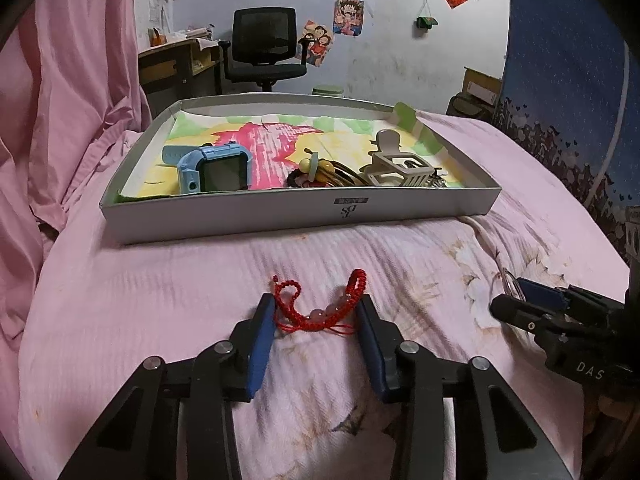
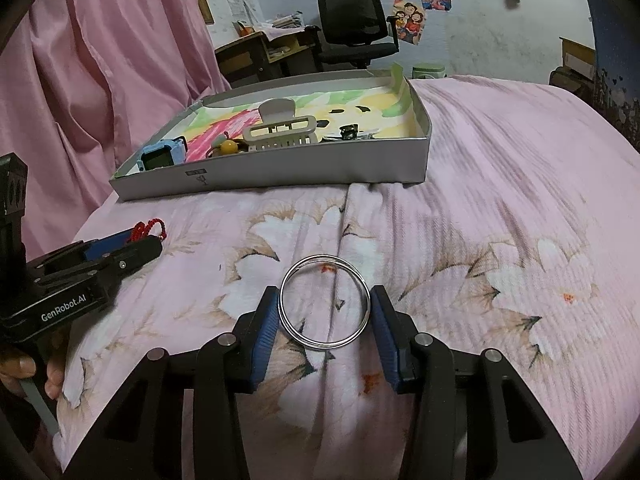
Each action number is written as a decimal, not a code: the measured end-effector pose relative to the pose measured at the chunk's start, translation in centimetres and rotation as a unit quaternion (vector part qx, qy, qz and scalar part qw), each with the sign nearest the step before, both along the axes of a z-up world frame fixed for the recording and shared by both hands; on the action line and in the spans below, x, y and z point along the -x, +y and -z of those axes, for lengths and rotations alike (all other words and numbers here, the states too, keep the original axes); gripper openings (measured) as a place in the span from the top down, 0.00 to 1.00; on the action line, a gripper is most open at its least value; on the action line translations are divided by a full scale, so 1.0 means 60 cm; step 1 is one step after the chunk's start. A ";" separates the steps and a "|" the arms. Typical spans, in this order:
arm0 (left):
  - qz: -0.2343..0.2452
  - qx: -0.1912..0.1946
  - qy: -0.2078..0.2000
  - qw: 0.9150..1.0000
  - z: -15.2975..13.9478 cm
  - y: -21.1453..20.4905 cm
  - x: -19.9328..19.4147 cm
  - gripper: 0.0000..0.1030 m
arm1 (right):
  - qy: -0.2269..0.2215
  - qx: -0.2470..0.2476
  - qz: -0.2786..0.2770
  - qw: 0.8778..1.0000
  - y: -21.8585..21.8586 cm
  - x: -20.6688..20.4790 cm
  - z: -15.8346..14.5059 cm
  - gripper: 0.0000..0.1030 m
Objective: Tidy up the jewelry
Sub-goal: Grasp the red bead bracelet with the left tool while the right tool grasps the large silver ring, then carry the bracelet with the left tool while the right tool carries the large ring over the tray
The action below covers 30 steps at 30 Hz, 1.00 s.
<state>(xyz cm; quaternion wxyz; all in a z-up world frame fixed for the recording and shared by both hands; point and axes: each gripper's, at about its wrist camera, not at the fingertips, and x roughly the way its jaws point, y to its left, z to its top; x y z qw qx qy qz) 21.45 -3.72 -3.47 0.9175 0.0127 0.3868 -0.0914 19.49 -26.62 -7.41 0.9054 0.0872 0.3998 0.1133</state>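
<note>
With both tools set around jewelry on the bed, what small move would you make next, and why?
Probably close both tools. The left tool stands open around the red bracelet, the right tool open around the silver bangle; both pieces lie on the blanket, outside the tray.

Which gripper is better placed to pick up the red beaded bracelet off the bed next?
Left. The left gripper is open with the red beaded bracelet between its fingers. The right gripper straddles the silver bangle instead.
</note>
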 end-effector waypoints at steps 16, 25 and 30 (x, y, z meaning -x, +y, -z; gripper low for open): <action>0.012 0.089 -0.008 0.996 0.006 0.034 0.024 0.82 | -0.010 -0.008 -0.014 1.000 -0.001 0.015 -0.001 0.61; -0.013 0.133 -0.029 0.991 0.007 0.058 0.056 0.90 | -0.039 0.002 -0.028 0.999 0.014 0.027 -0.017 0.61; -0.025 0.109 -0.045 0.993 -0.005 0.049 0.062 0.91 | -0.056 0.010 -0.028 0.998 0.021 0.033 -0.027 0.61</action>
